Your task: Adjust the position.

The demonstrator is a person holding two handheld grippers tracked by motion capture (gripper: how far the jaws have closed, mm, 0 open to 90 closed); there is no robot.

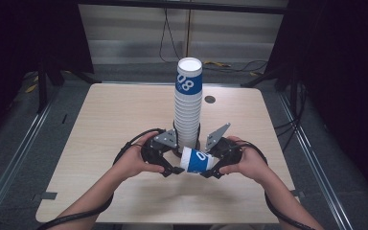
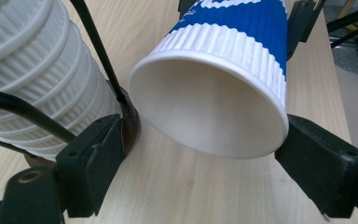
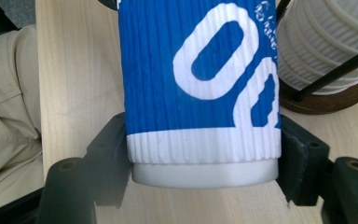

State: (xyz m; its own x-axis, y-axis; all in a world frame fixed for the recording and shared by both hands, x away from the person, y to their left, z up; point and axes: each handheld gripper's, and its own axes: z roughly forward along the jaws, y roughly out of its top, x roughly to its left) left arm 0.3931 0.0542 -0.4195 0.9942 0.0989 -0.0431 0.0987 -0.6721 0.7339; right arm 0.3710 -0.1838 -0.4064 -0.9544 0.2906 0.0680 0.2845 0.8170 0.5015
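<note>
While a tall stack of ribbed paper cups (image 1: 188, 108) stands upright near the middle of the table (image 1: 115, 115), one loose paper cup (image 1: 199, 160) lies on its side just in front of it, held between the two grippers above the pale wood-grain tabletop. This cup is a tapered cylinder with a finely corrugated sleeve, white at the rim end and base end, with a broad blue band carrying large white numerals.

The right gripper (image 1: 212, 170) has its black jaws closed against the cup's base end; in the right gripper view the two jaws press the white ribbed strip on either side, just above the smooth plain foot of the cup (image 3: 204, 116).

The left gripper (image 1: 172, 168) faces the open mouth. In the left gripper view its jaws stand wide apart, the right-hand one touching or nearly touching the rolled rim (image 2: 214, 100), the other clear of it, so it has no firm hold. The cup's inside is smooth, matte white.

The stack sits in a holder with a round dark wooden base (image 3: 328, 100) and thin black wire uprights (image 2: 98, 51); its top cup also bears the blue band.
</note>
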